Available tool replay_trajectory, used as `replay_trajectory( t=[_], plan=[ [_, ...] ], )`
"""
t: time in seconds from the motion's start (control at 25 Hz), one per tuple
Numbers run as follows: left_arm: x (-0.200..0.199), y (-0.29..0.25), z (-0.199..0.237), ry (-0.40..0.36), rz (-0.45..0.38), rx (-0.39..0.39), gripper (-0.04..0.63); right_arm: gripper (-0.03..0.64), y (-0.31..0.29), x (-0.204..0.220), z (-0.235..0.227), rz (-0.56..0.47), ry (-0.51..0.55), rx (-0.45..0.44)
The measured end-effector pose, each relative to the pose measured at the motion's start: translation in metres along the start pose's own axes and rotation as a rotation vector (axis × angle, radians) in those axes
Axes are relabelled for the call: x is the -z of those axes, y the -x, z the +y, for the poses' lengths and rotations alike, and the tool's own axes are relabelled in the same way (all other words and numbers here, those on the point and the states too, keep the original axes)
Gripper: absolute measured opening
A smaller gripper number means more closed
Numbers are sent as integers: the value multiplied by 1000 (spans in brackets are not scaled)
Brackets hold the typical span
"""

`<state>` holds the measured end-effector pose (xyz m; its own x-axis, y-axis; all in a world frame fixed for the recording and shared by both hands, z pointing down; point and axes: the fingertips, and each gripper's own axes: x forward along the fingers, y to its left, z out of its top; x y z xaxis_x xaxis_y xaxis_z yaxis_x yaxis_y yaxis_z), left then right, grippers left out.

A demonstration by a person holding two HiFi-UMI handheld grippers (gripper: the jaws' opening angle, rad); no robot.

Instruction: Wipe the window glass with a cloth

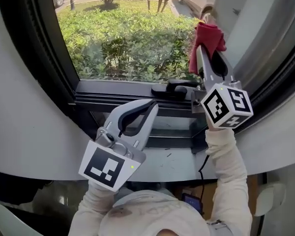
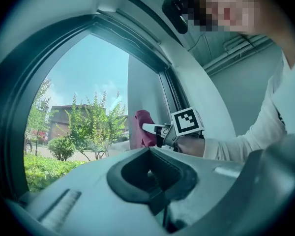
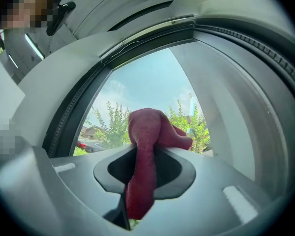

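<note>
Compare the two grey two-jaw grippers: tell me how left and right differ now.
The right gripper is clamped on a dark red cloth; the left gripper has jaws together on nothing. The right gripper is raised beside the window glass; the left sits lower, by the dark sill. Both point toward the window glass.

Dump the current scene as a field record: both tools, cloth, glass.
left tool: shut, empty, held low below the pane
right tool: shut on the red cloth, raised at the pane's right edge
window glass: shrubs and a street visible outside
cloth-to-glass contact: cannot tell
window handle: black, below the pane, just left of the right tool
</note>
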<state>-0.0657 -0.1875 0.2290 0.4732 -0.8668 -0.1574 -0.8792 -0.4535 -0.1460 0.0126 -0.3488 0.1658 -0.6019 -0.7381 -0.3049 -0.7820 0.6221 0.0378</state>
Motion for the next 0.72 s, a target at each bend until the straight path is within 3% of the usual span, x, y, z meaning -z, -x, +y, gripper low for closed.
replay_trajectory(
  t=[0.72],
  plan=[
    [0, 94, 78, 0, 11, -73, 0, 97, -85, 8, 206, -36, 6, -208]
  ],
)
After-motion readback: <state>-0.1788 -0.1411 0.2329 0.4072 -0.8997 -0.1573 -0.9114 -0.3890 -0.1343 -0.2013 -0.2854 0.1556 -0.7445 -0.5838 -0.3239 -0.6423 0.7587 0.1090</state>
